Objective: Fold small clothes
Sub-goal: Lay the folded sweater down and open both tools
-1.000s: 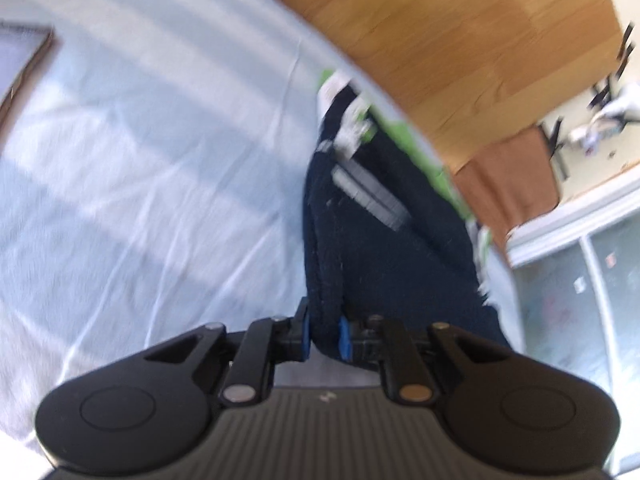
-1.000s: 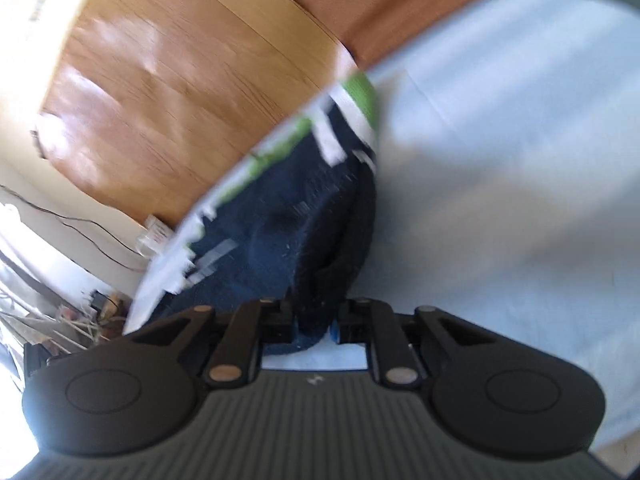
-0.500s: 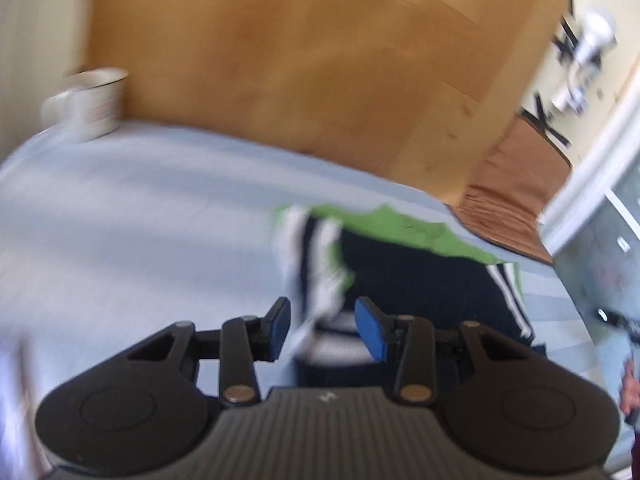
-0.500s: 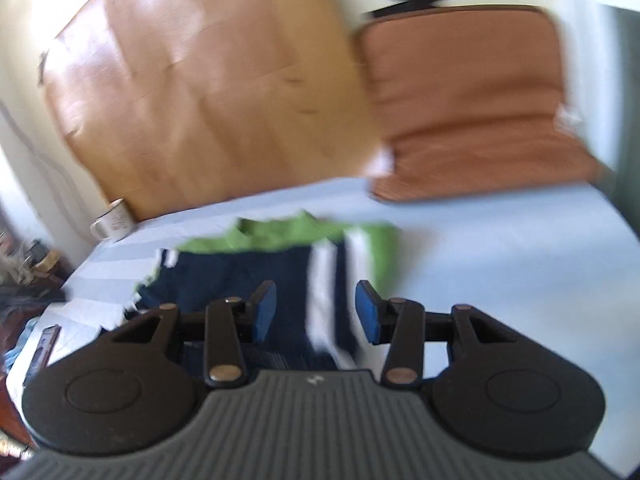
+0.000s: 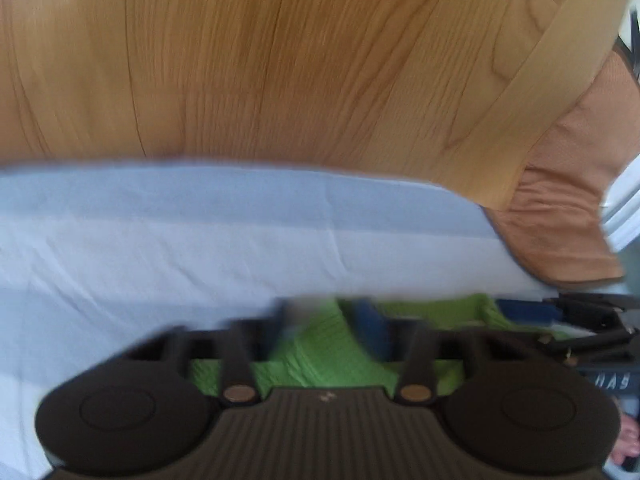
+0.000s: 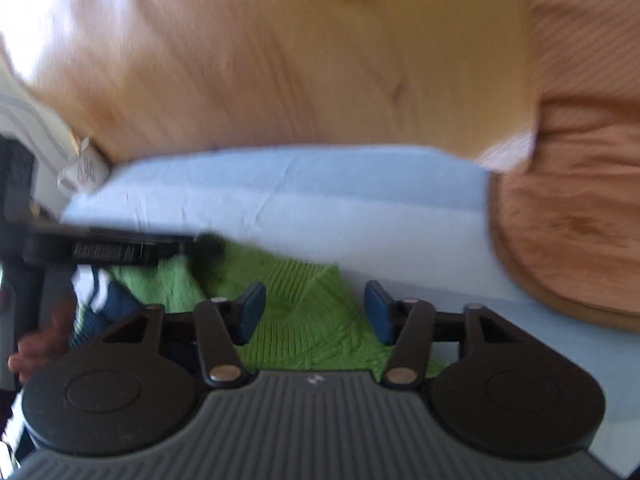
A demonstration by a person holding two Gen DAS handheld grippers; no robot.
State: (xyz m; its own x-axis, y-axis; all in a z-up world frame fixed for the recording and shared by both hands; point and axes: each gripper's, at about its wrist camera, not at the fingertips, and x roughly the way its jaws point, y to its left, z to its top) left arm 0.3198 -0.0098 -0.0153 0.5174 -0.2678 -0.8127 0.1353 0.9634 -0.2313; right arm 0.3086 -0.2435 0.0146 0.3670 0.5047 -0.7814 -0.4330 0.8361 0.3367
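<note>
A small knit garment, green with navy and white stripes, lies on the pale blue sheet. In the left wrist view its green edge [image 5: 320,352] lies between and under the open fingers of my left gripper [image 5: 326,320]. In the right wrist view the green ribbed part [image 6: 304,312] lies between the open blue pads of my right gripper [image 6: 314,312], and a bit of the navy and white part [image 6: 108,300] shows at the left. Both grippers sit low over the garment's far edge. The left gripper's body [image 6: 108,250] crosses the right wrist view; the right gripper [image 5: 588,320] shows at the left view's right edge.
The pale blue sheet [image 5: 200,232] covers the table. Behind it stands a wooden panel [image 5: 280,60]. A brown cushioned chair [image 6: 580,220] sits at the right. A white mug [image 6: 82,168] stands at the table's far left corner.
A second ago both grippers were shut on the hanging navy garment. They let go half a second ago, and have since moved forward and down to its green far edge, jaws open.
</note>
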